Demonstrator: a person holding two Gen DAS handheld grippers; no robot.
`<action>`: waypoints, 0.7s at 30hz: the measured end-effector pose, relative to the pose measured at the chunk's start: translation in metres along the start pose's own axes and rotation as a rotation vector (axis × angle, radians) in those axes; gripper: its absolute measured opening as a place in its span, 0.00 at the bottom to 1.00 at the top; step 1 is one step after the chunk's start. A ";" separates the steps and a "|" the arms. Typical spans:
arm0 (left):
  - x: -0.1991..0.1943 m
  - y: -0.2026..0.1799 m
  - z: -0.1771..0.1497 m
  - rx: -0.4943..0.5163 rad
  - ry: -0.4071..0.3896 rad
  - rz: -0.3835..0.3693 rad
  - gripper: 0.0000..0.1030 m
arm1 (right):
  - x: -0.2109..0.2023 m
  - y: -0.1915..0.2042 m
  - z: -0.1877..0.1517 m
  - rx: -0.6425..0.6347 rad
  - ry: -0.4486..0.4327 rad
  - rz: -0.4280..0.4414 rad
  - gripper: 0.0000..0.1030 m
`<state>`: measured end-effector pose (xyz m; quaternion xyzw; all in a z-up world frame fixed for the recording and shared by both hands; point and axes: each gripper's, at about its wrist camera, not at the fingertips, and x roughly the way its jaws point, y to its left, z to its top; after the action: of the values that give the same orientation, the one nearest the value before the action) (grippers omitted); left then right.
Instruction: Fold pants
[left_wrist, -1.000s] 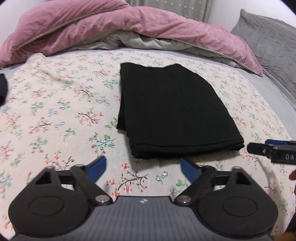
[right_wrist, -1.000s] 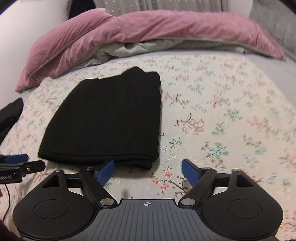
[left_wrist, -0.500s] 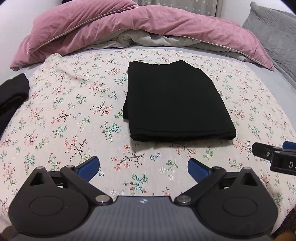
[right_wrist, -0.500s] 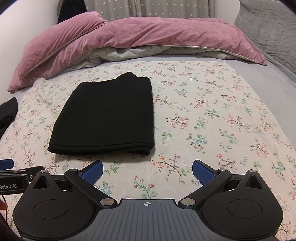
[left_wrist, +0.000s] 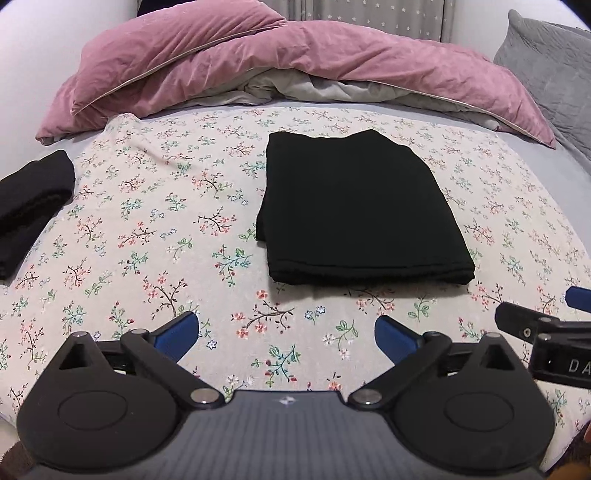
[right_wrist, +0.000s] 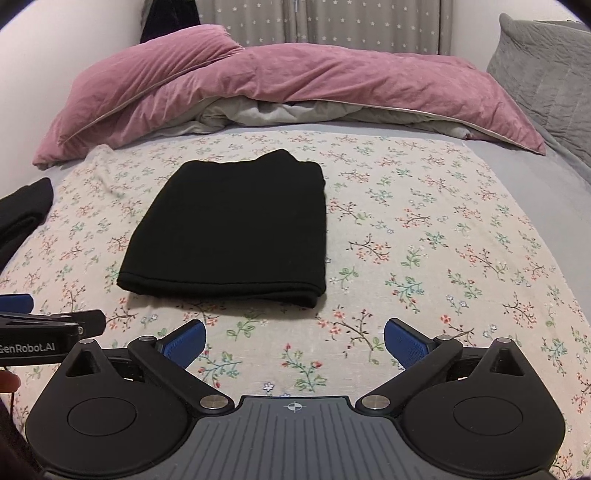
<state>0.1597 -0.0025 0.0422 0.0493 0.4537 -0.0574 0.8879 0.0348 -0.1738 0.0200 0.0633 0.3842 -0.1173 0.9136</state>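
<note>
The black pants (left_wrist: 354, 210) lie folded into a flat rectangle on the floral sheet (left_wrist: 147, 221), also seen in the right wrist view (right_wrist: 236, 229). My left gripper (left_wrist: 287, 332) is open and empty, held above the sheet a little in front of the pants' near edge. My right gripper (right_wrist: 295, 341) is open and empty, also in front of the near edge and to its right. Each gripper shows at the edge of the other's view: the right one (left_wrist: 546, 332) and the left one (right_wrist: 48, 332).
A pink duvet (left_wrist: 295, 62) is bunched along the far side of the bed. A grey pillow (left_wrist: 554, 66) lies at the far right. Another folded black garment (left_wrist: 33, 199) sits at the left edge of the sheet.
Both grippers have pulled back from the folded pants and risen, so the pants now lie farther ahead. The pants have not moved.
</note>
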 end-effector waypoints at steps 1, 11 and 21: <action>0.000 -0.001 0.000 0.002 0.001 -0.001 1.00 | 0.000 0.001 0.000 -0.001 0.001 0.003 1.00; 0.000 -0.001 -0.001 0.008 0.006 -0.012 1.00 | 0.002 0.003 -0.002 0.001 0.011 0.003 1.00; -0.001 -0.001 -0.001 0.012 0.013 -0.030 1.00 | 0.002 0.004 -0.003 -0.005 0.010 0.006 1.00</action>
<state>0.1580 -0.0032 0.0424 0.0481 0.4597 -0.0732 0.8837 0.0350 -0.1693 0.0168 0.0631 0.3890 -0.1131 0.9121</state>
